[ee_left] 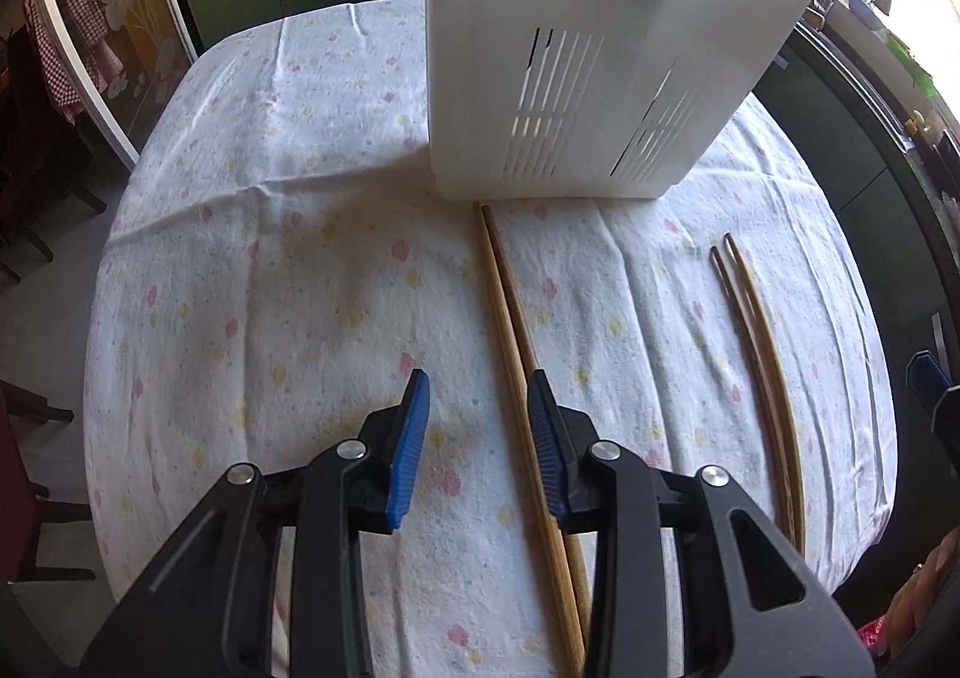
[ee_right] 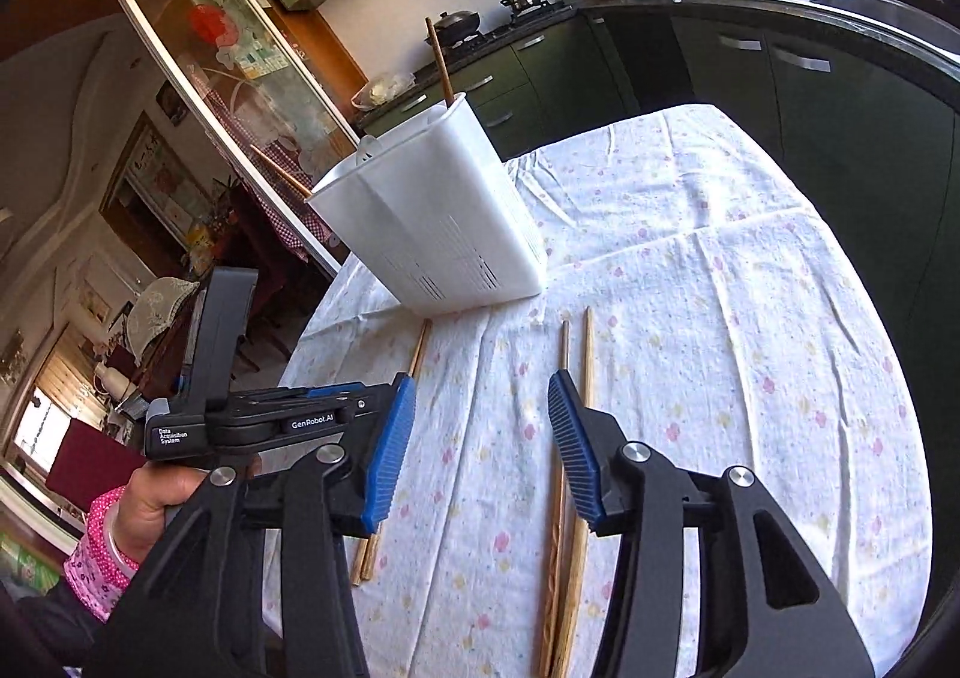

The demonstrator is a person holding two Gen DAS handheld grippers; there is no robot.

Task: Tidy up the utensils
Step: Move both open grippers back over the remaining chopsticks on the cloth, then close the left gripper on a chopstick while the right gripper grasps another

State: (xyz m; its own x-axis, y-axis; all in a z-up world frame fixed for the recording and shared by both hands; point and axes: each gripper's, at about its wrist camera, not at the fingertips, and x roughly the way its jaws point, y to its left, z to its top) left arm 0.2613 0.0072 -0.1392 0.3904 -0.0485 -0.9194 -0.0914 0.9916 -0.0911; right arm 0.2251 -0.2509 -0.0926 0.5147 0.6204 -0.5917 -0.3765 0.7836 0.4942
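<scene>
A white slotted utensil holder (ee_left: 600,48) stands on the flowered tablecloth (ee_left: 288,258); it also shows in the right wrist view (ee_right: 438,222) with two chopsticks (ee_right: 441,60) sticking out of it. A light wooden chopstick pair (ee_left: 516,342) lies in front of it, running under my open left gripper (ee_left: 477,396), just inside its right finger. A darker chopstick pair (ee_left: 759,354) lies to the right. My open right gripper (ee_right: 480,396) hovers above the cloth, the darker pair (ee_right: 576,396) beside its right finger. The light pair (ee_right: 417,357) lies by its left finger.
The round table's edge (ee_left: 102,318) drops off at left to the floor. Green kitchen cabinets (ee_right: 750,72) and a counter with a stove (ee_right: 480,27) stand behind. The left-hand gripper's body and hand (ee_right: 198,426) sit at the left of the right wrist view.
</scene>
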